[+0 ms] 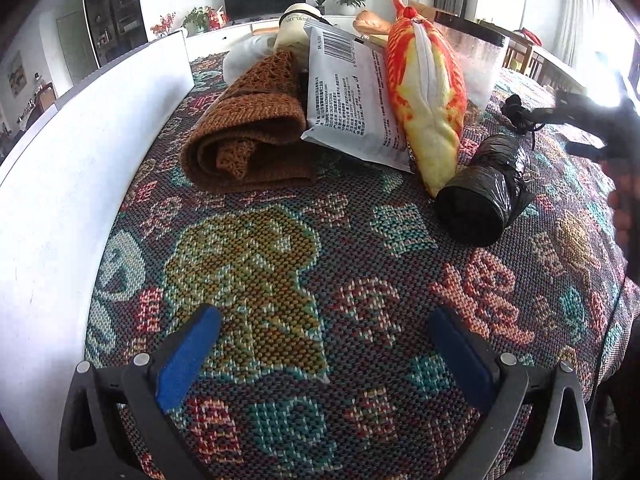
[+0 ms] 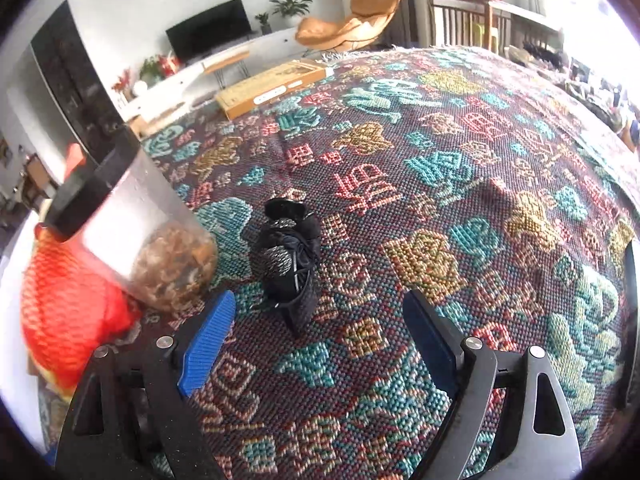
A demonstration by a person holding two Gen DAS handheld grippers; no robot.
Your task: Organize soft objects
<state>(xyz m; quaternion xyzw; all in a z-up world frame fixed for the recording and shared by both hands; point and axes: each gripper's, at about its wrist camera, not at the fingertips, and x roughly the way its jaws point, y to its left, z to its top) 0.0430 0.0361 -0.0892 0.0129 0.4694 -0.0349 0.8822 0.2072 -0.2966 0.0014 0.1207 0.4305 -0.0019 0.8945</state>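
Observation:
In the left wrist view a folded brown knitted cloth [image 1: 248, 136] lies on the patterned woven cover [image 1: 280, 264]. Beside it lean a grey mailing bag [image 1: 352, 92] and an orange and yellow plush fish [image 1: 428, 92]. A black plastic bag roll [image 1: 480, 196] lies right of the fish. My left gripper [image 1: 324, 344] is open above bare cover, well short of them. My right gripper [image 2: 324, 336] is open, with a small black drawstring pouch [image 2: 290, 260] just ahead between its blue pads, untouched. The pouch [image 1: 518, 114] also shows far right.
A clear jar with a black lid [image 2: 140, 240] holding brown bits stands by the orange plush [image 2: 68, 312]. A white panel [image 1: 100, 140] borders the left side. A cream rolled item [image 1: 294, 28] and white cloth [image 1: 244, 60] lie behind. A cardboard box [image 2: 272, 86] sits far off.

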